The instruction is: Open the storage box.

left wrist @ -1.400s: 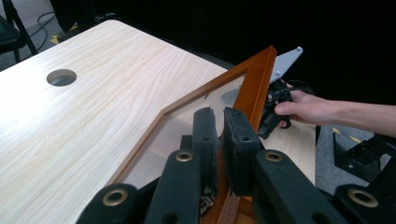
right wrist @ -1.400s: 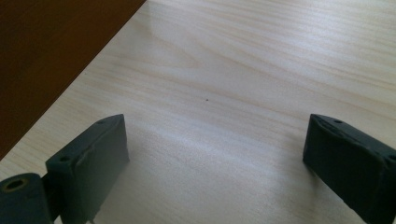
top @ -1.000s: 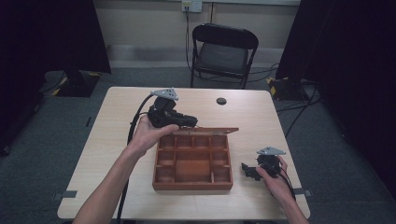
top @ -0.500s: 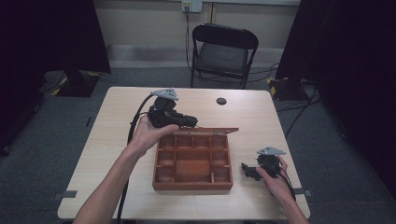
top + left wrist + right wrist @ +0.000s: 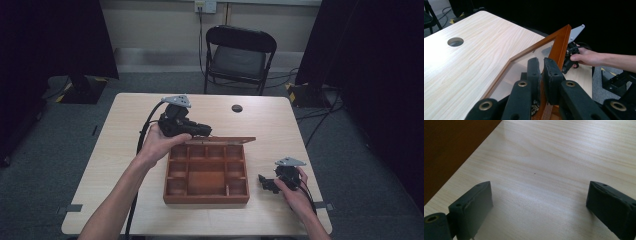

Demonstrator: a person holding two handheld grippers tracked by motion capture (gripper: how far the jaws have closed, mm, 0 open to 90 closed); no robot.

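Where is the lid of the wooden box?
In the high view the lid stands open along the box's far edge, mid-table, pinched by the left gripper.

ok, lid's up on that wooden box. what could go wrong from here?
1. The left hand-held gripper pinches only the thin wooden frame of the lid; if the frame slips out, the glazed lid could drop onto the box.
2. The right hand-held gripper rests open on the table beside the box, not touching it, so a pull on the lid may drag or tip the box.
3. A twisting pull at the lid's edge might strain its hinge side.
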